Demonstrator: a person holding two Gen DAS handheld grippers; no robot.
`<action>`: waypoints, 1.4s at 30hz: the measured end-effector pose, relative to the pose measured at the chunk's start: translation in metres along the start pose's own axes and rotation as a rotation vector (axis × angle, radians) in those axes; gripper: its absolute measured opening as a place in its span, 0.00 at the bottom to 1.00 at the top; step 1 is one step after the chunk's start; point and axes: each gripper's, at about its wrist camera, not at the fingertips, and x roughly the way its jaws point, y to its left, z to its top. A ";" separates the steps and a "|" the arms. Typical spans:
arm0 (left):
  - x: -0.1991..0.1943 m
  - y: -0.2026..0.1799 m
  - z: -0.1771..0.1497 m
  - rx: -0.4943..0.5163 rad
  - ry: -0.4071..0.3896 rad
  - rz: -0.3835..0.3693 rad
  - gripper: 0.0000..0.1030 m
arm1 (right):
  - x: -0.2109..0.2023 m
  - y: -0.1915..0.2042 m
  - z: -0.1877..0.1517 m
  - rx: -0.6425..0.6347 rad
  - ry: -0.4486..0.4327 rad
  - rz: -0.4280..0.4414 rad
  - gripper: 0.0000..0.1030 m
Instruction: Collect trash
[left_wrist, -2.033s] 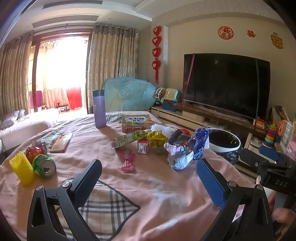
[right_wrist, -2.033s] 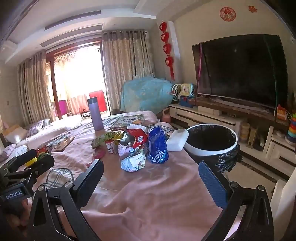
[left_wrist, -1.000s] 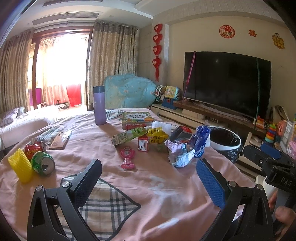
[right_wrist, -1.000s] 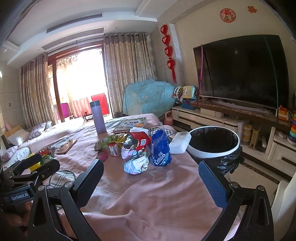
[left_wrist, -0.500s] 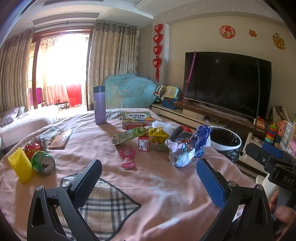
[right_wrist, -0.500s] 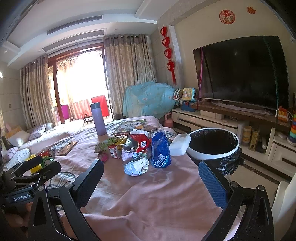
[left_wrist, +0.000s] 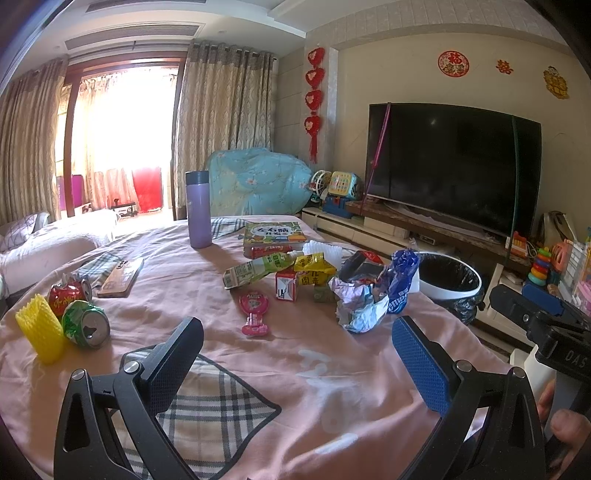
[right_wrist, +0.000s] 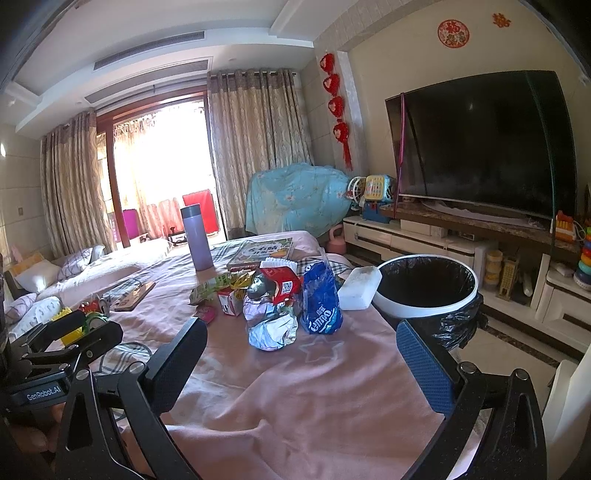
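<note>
Both grippers hover low over the near side of the counter (left_wrist: 332, 398), which is draped in pink cloth. Left gripper (left_wrist: 295, 362): fingers wide apart, nothing between them. Right gripper (right_wrist: 301, 363): fingers wide apart too, empty.

Trash sits in a cluster mid-counter: crumpled foil wrapper (left_wrist: 356, 306), blue snack bag (right_wrist: 320, 301) upright just right of it, red packet (right_wrist: 280, 282) on top of the pile, small red-white carton (left_wrist: 286, 284), yellow wrapper (left_wrist: 313, 266), green drink carton (left_wrist: 255, 271) lying flat behind. Pink flat package (left_wrist: 254, 312) lies alone, near the cluster's left. At the counter's left edge: yellow foam net (left_wrist: 38, 326), green can (left_wrist: 85, 324) touching it, red can (left_wrist: 68, 291) just behind.

Trash bin (right_wrist: 424, 291), white rim with a black liner, stands just beyond the counter's right edge, mouth open. White block (right_wrist: 358, 286) lies at that edge between bin and blue bag.

Open room: bare pink cloth between both grippers and the cluster, wide and unobstructed. Plaid cloth (left_wrist: 207, 417) lies flat under the left gripper. Far side holds purple bottle (left_wrist: 198, 208), book (left_wrist: 275, 234), wooden board (left_wrist: 122, 273).

TV (right_wrist: 480, 144) sits on its stand beyond the bin. In the right wrist view, the left gripper sits at lower left, well apart from the right.
</note>
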 end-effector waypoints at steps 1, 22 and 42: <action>0.000 0.000 0.001 0.001 -0.001 0.001 0.99 | 0.000 0.000 0.000 0.000 0.000 0.001 1.00; 0.092 -0.004 0.027 -0.036 0.221 -0.096 0.92 | 0.057 -0.039 0.001 0.092 0.154 0.065 0.96; 0.240 -0.015 0.044 -0.077 0.453 -0.301 0.47 | 0.170 -0.054 0.017 0.119 0.332 0.177 0.65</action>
